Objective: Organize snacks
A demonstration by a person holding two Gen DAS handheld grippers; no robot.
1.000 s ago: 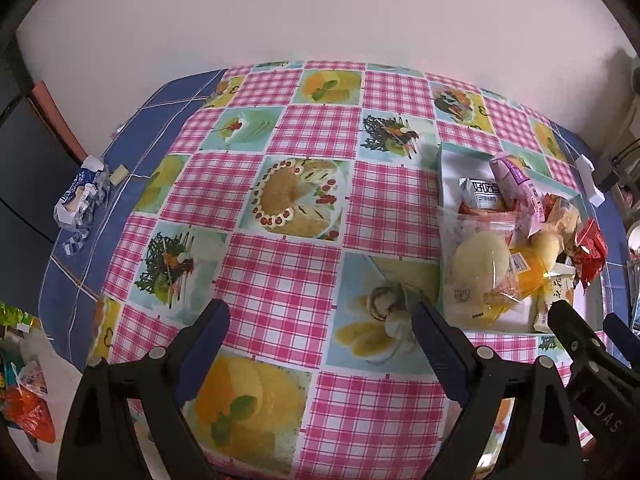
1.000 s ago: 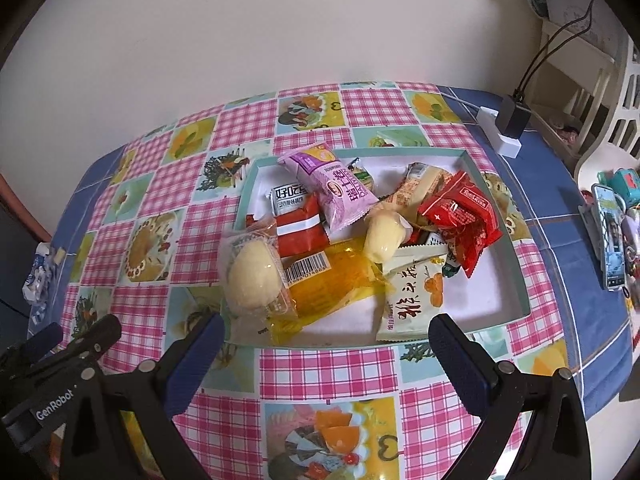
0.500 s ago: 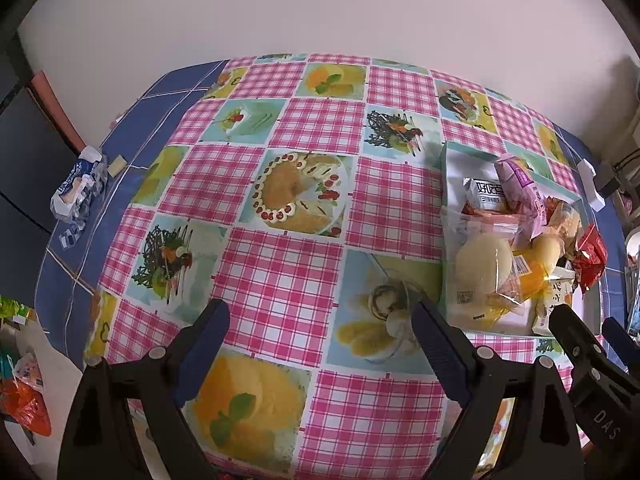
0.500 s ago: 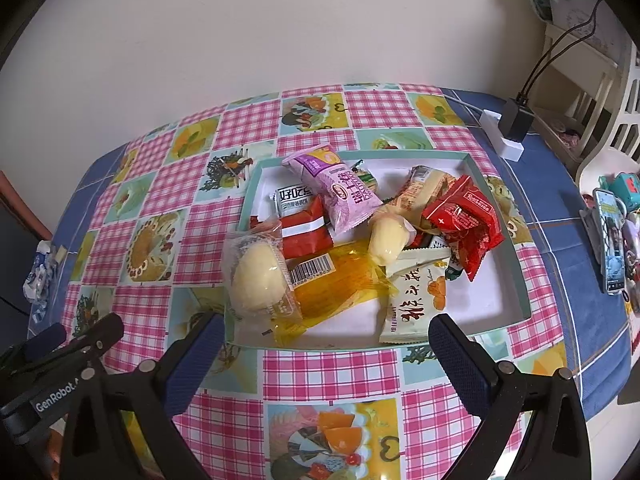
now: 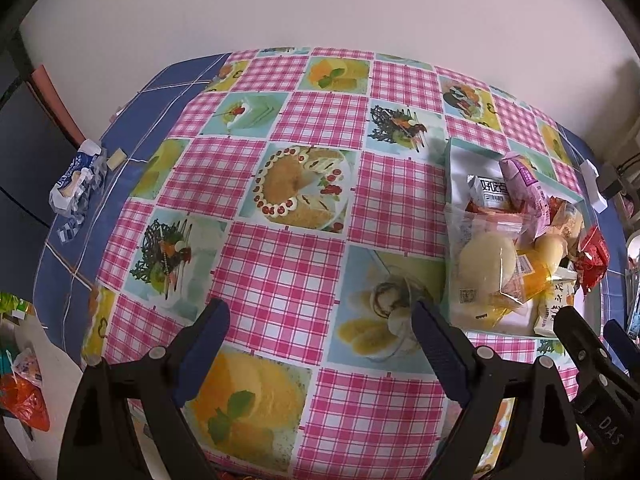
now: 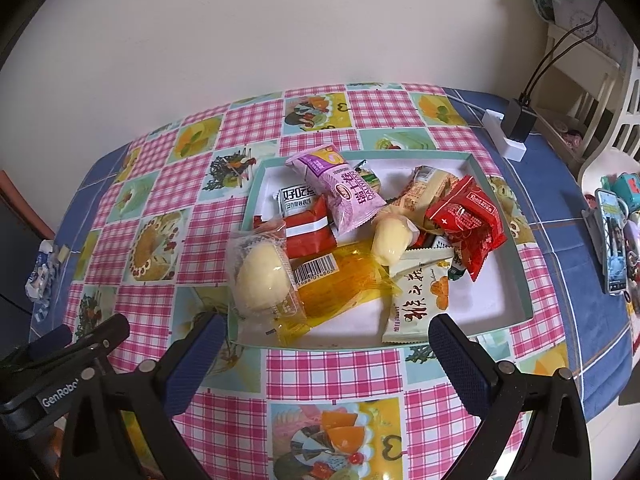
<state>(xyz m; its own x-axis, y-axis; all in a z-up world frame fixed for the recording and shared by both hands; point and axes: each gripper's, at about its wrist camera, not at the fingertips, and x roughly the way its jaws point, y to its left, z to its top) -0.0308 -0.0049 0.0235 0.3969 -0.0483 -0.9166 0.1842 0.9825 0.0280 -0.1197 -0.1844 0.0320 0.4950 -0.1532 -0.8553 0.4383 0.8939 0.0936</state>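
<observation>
Tray (image 6: 516, 268) of snacks just ahead of right gripper (image 6: 326, 334); jaws wide apart, nothing between. Lower packets buried under pile, labels partly hidden. Purple packet (image 6: 344, 190) on top, long axis running away and leftward. Left gripper (image 5: 322, 330) spread, empty over tablecloth (image 5: 280, 276); tray off to its right, partly cut off.

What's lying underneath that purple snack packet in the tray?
The purple packet lies on top of the pile in the tray. Its left edge overlaps a white packet with black print and a red packet. Whatever sits directly beneath its middle is covered.
</observation>
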